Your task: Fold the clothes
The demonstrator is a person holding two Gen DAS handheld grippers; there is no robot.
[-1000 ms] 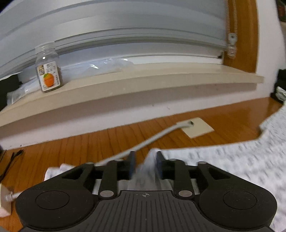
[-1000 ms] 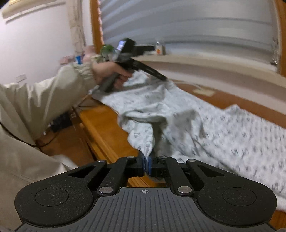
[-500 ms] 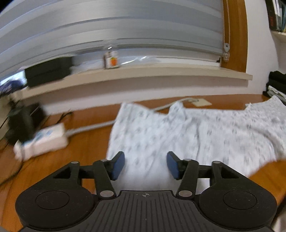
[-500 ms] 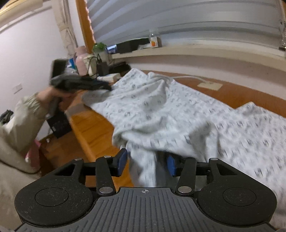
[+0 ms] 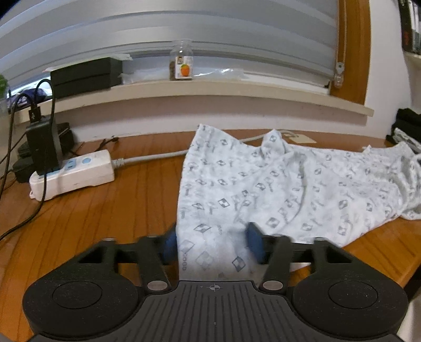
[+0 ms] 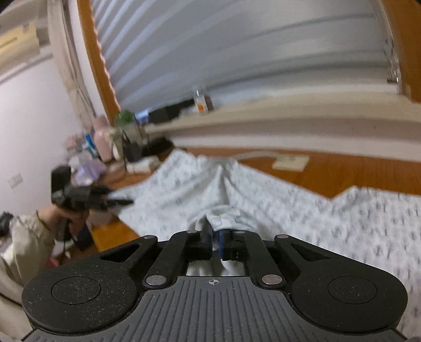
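One wooden tabletop (image 5: 110, 210); slatted blinds (image 5: 184, 23) behind

One patterned white garment (image 5: 276, 189) is lying spread on one wooden table (image 5: 110, 210). Two grippers are showing: the left gripper (image 5: 211, 246) and the right gripper (image 6: 215, 240). One white power strip (image 5: 73, 172) is sitting on the table, with one black adapter (image 5: 42, 143) plugged into it. On one window ledge (image 5: 210, 88), one clear jar (image 5: 181, 63) is standing beside two stacked black boxes (image 5: 86, 76). One flat beige card (image 6: 290, 161) is lying near the wall.
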